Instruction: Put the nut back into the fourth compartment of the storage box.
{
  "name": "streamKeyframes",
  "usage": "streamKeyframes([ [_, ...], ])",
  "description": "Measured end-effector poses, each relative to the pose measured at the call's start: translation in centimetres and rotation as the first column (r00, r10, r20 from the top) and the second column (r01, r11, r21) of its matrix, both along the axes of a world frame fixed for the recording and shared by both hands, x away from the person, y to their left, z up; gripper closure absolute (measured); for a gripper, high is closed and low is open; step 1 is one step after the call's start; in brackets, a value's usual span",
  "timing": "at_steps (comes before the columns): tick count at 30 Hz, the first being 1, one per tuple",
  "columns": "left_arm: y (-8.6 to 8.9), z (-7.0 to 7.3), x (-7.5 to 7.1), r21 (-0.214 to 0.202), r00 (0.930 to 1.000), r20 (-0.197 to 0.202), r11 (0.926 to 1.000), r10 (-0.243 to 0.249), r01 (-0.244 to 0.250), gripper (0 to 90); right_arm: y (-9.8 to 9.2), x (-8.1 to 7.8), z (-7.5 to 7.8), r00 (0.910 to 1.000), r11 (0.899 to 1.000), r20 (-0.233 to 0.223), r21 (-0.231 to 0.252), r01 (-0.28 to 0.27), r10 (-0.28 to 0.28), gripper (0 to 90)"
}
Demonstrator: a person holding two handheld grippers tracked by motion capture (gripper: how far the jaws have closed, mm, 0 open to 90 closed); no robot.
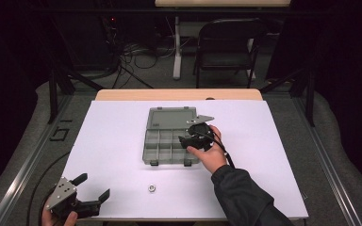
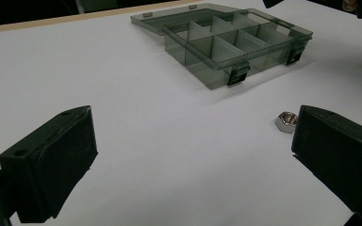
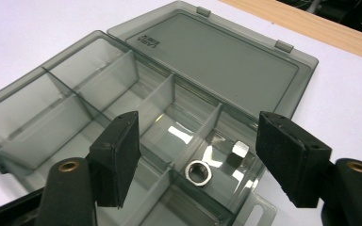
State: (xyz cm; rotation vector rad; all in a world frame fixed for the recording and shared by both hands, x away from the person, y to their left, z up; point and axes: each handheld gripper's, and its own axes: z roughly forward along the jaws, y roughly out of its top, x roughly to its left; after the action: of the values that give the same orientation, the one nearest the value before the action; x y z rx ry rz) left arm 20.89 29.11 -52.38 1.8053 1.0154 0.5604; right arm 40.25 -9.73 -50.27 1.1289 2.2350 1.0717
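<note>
A smoky grey compartment box lies in the middle of the white table with its lid folded open to the far side. My right gripper hovers over the box's right end, jaws wide apart and holding nothing. In the right gripper view, two steel hex nuts rest in one compartment of the box, below the open right gripper. A third nut lies loose on the table in front of the box. My left gripper sits open near the table's front left corner. In its own view the left gripper has that nut just inside its right jaw.
The white table top has a wooden strip along its far edge. A folding chair and cables stand on the floor beyond. Metal rails run along both sides of the table. The person's dark sleeve reaches in from the bottom right.
</note>
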Motion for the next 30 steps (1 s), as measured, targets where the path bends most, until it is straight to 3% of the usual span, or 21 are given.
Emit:
streamKeyframes([
  [12,0.0,0.0,0.1,0.004,1.0,0.002,1.0,-0.002,0.002,0.6,-0.2,-2.5,0.9,0.998,0.998,-0.006,0.026,-0.062,0.062,31.1],
  [17,0.0,0.0,0.1,0.005,1.0,0.002,1.0,-0.001,0.001,0.6,0.1,-3.9,1.1,0.996,0.996,0.016,0.032,-0.088,0.087,31.0],
  [30,0.0,0.0,0.1,0.011,1.0,0.001,0.9999,0.0,0.0,0.5,1.7,-7.8,0.9,0.9833,0.982,0.049,0.058,-0.178,0.175,31.1],
])
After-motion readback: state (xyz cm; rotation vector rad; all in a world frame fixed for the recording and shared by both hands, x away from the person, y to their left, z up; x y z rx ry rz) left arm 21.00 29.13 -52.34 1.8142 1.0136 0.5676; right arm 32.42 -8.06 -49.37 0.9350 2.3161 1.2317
